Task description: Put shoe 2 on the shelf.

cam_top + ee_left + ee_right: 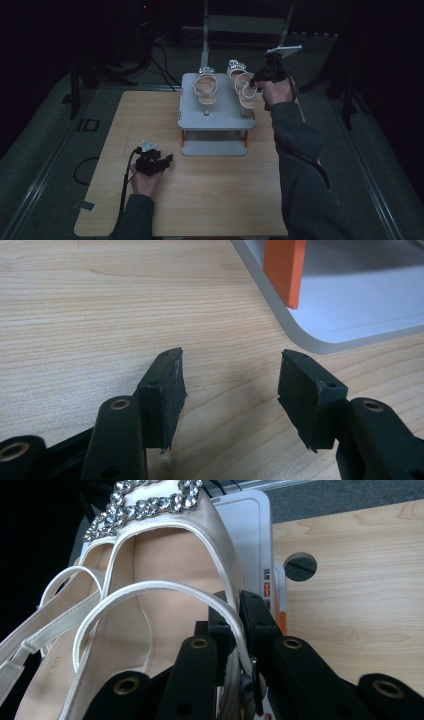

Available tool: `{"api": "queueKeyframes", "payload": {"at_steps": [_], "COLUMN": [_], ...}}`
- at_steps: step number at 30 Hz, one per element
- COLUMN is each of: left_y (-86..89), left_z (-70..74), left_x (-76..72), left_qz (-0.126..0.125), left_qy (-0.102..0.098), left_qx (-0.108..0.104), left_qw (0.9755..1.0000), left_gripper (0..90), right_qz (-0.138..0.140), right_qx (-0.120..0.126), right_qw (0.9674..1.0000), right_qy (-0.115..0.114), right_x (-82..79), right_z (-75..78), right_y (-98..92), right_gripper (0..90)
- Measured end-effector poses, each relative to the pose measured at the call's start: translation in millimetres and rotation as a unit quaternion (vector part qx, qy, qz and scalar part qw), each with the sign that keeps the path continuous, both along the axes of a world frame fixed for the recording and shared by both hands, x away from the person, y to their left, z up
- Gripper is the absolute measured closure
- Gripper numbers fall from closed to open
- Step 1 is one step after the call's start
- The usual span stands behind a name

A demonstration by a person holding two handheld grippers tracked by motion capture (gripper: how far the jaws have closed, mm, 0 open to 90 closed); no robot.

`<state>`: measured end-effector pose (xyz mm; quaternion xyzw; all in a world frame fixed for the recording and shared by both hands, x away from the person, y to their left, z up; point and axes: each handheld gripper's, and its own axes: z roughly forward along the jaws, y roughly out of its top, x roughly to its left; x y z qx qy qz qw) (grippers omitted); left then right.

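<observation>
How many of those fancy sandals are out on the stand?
2. One sandal lies on the left of the grey stand; the other sandal is at its right edge, its strap pinched in the right gripper. None seems hidden.

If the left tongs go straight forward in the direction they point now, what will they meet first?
Probably the grey base plate of the shoe stand, near its orange post. The left tongs stand open over bare wooden table, with nothing between them and that plate's edge; depth is hard to judge.

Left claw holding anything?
No: the left claw stands open over the bare wooden table, nothing between its jaws.
</observation>
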<state>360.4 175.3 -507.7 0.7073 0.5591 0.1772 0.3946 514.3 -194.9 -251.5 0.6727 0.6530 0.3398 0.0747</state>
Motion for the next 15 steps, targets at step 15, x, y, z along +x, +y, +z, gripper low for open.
{"api": "queueKeyframes", "payload": {"at_steps": [15], "left_y": [1.5], "left_z": [-0.2], "left_x": [0.9], "left_qz": [0.0], "left_qy": [0.0], "left_qx": [-0.007], "left_qw": [1.0], "left_gripper": [44.1], "right_qz": [0.002], "right_qx": [-0.042], "right_qw": [0.9988], "right_qy": [0.026], "right_x": [21.6], "right_z": [-6.5], "right_y": [30.4], "right_gripper": [85.1]}}
